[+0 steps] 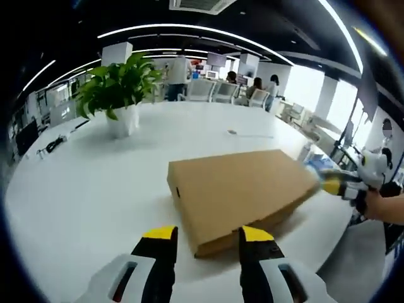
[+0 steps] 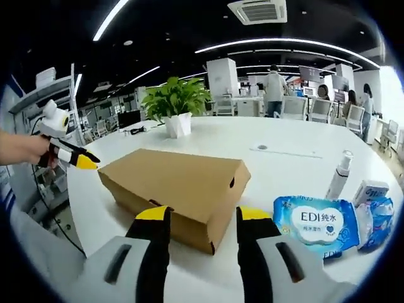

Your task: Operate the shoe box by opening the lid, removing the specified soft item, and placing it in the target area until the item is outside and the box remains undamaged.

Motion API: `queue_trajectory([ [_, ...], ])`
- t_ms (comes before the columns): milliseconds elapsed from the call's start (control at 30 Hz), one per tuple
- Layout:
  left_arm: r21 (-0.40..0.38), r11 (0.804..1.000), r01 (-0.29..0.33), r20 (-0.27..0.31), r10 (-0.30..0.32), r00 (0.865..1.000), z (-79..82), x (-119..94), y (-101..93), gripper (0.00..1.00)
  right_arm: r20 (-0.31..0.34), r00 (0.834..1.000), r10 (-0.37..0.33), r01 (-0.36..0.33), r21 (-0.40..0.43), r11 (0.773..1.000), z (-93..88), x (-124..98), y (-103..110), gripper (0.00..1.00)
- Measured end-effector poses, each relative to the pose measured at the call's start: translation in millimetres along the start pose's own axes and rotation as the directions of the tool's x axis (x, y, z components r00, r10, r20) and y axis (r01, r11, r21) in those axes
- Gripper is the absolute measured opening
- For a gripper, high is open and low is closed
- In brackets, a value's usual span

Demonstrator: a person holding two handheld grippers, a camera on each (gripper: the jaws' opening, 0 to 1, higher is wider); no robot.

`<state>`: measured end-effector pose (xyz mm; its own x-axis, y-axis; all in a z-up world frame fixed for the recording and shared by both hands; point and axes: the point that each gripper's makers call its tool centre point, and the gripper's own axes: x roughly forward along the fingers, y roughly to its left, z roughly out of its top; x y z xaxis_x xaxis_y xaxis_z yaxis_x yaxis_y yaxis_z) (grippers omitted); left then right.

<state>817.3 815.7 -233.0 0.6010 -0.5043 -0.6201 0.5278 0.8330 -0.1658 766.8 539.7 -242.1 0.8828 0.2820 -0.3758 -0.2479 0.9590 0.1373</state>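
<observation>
One closed shoe box (image 2: 173, 189) lies flat on the white tabletop (image 2: 297, 161), between two grippers.

One potted plant (image 2: 177, 104) stands well behind the box. Right of it in the right gripper view lie two wipe packs, the blue pack (image 2: 315, 227) nearer, the smaller pack (image 2: 372, 214) beside one spray bottle (image 2: 339, 173). Left gripper (image 1: 205, 243) and right gripper (image 2: 197, 221) both hover at the box's ends, fingers spread apart, gripping nothing.

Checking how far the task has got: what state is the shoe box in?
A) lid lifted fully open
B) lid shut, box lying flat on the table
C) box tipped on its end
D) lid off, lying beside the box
B: the shoe box lies flat on the white table with its lid down, and both grippers hover near it with jaws apart.
</observation>
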Motion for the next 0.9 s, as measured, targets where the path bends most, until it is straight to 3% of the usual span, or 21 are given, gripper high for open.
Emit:
queue_trajectory([
  [167, -0.116, 0.993, 0.009, -0.008, -0.010, 1.000, -4.5, 12.1, 7.2, 0.38, -0.011, 1.000, -0.028, 0.029, 0.053, 0.998, -1.8, 4.6, -6.3, 0.36],
  [267, -0.103, 0.995, -0.006, -0.030, 0.003, 1.000, -9.0, 18.7, 13.8, 0.37, -0.026, 0.999, -0.044, 0.046, 0.062, 0.997, -4.6, 6.8, -9.4, 0.35],
  [567, -0.077, 0.997, -0.007, -0.062, 0.002, 0.998, -15.7, 18.3, 8.5, 0.36, -0.065, 0.998, -0.024, 0.027, 0.055, 0.998, -14.2, 11.6, -4.3, 0.31],
  [700, -0.102, 0.995, 0.006, -0.040, -0.010, 0.999, -15.6, 20.4, 5.5, 0.36, -0.056, 0.998, -0.009, 0.013, 0.066, 0.998, -13.4, 10.7, -2.7, 0.32],
  [800, -0.042, 0.997, 0.057, 0.042, -0.055, 0.998, -5.2, 19.1, 2.0, 0.41, -0.037, 0.999, 0.034, -0.032, 0.061, 0.998, -16.2, 7.9, 4.8, 0.44],
  [900, 0.013, 0.998, 0.061, 0.092, -0.061, 0.994, -6.1, 10.8, 2.1, 0.48, -0.050, 0.998, 0.050, -0.051, -0.014, 0.999, -23.4, 5.7, 9.6, 0.51],
])
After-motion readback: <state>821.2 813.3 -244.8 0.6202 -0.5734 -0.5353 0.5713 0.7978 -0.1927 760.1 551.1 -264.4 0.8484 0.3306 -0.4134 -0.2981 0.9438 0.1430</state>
